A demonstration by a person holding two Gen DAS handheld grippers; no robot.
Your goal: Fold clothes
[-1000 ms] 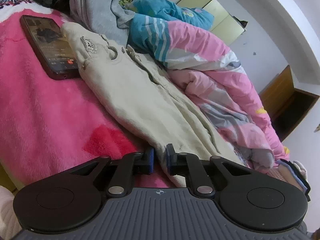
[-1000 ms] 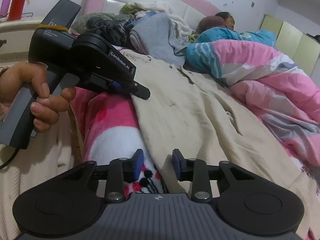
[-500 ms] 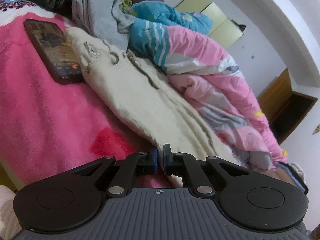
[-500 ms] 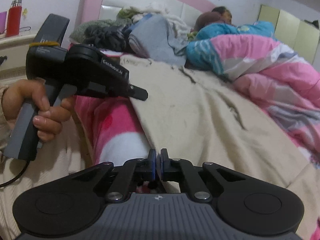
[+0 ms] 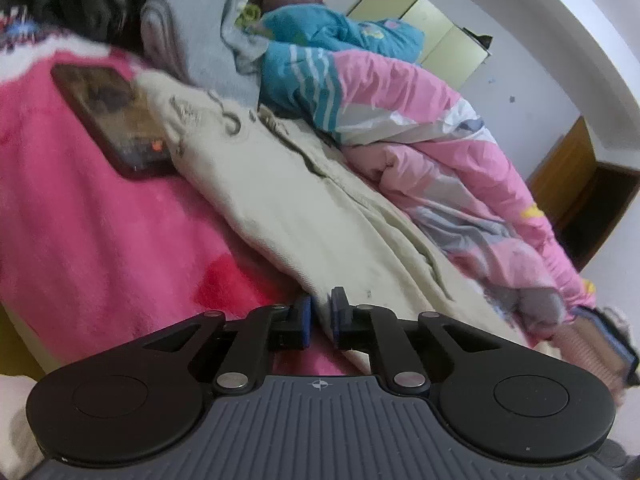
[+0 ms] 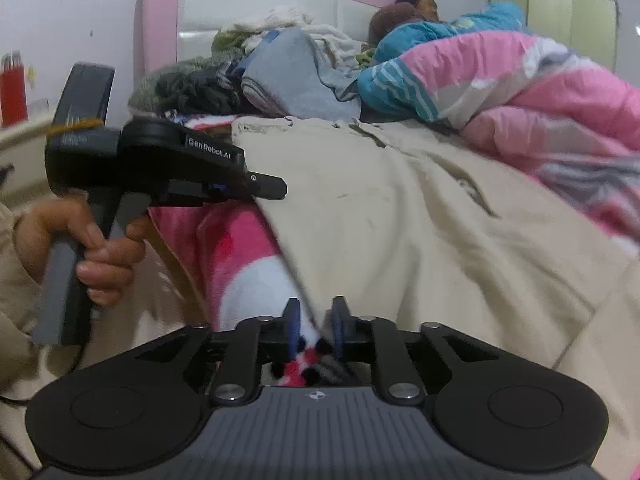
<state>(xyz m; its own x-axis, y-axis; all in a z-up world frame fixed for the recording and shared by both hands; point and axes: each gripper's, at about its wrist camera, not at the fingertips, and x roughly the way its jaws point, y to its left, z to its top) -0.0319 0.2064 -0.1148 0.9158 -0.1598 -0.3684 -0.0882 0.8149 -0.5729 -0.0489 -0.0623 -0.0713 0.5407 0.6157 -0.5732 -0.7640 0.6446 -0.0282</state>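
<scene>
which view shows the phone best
The left wrist view: the phone lies screen up on the pink blanket, its edge against the beige garment. The right wrist view does not show it at all.

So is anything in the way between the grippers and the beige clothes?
No. The left gripper and right gripper, both just opening, have the beige garment's edge between their jaws. Only a phone lies against its far end, where folding might catch it.
</scene>
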